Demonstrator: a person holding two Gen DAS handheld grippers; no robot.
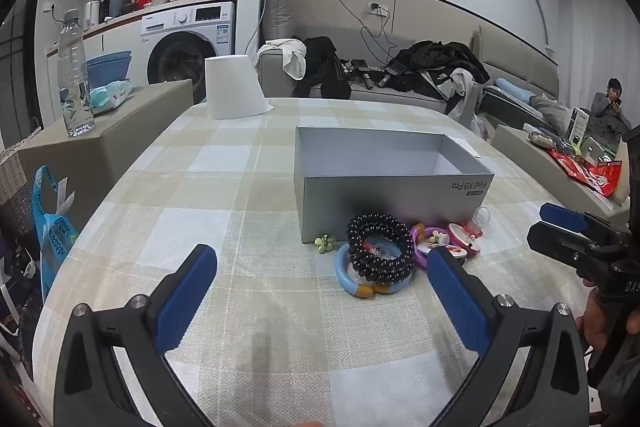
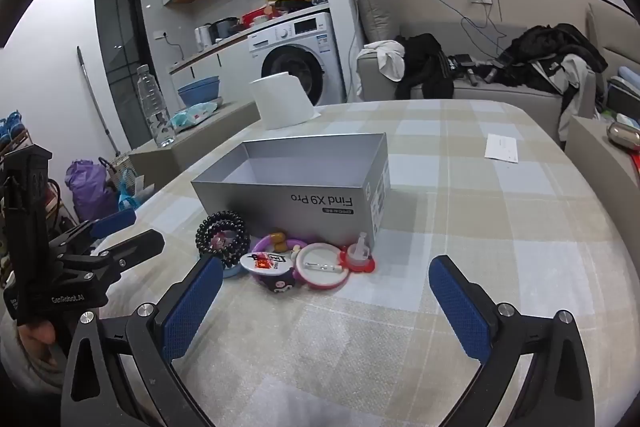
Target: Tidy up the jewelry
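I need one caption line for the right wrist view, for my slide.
Open right hand-held gripper faces a jewelry pile before an empty grey box on the checked table.

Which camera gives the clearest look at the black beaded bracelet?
The left wrist view: the black beaded bracelet sits central and unobstructed, lying on a blue bangle. In the right wrist view it appears smaller, off to the left.

Left tongs [image 1: 320, 281]: spread wide, holding nothing. Black coil bracelet [image 1: 380, 249] lies on blue bangle [image 1: 352, 277], before grey box [image 1: 390, 183] on worktop [image 1: 248, 187].
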